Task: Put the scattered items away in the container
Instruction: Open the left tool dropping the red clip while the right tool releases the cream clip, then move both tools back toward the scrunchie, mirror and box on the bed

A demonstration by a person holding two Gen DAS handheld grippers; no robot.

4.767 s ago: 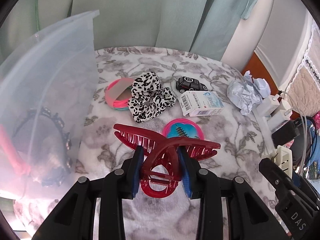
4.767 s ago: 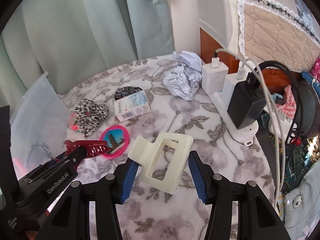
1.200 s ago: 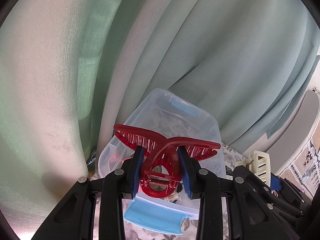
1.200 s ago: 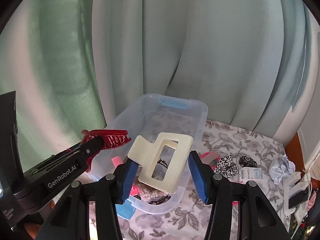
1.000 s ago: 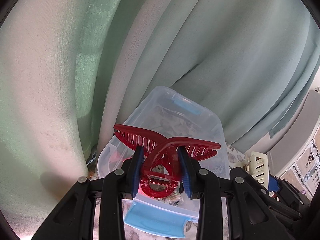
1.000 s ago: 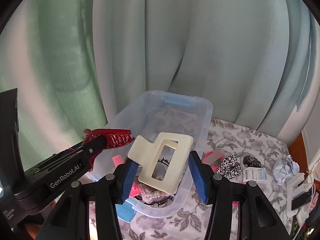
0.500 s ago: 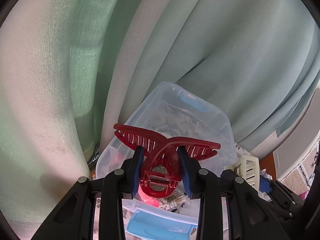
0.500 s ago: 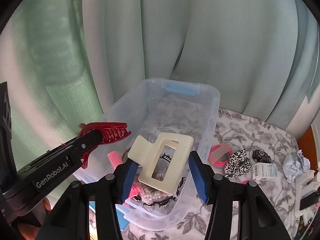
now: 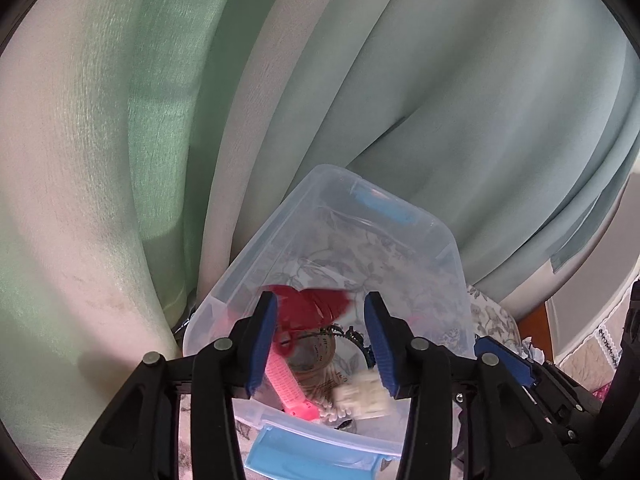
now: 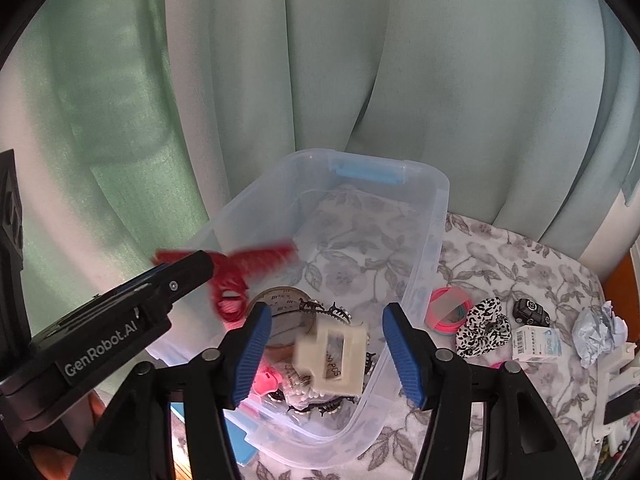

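Note:
A clear plastic bin with blue latches stands on the floral blanket against the green curtain. Both grippers hang over its near end. My left gripper is opening, and the red claw clip is a blur just past its blue pads, loose and dropping into the bin. My right gripper is opening too. The cream claw clip is blurred between its spread jaws, touching neither pad, falling toward the bin's contents. In the right wrist view the red claw clip shows off the left gripper's tip.
In the bin lie a pink comb, a round tin, a black headband and cotton swabs. On the blanket to the right lie pink hair ties, a leopard scrunchie, a toy car, a small box, crumpled paper.
Both grippers have opened and let go of their clips. The red clip and the cream clip have left the pads and are dropping into the bin. The right gripper came slightly lower over it.

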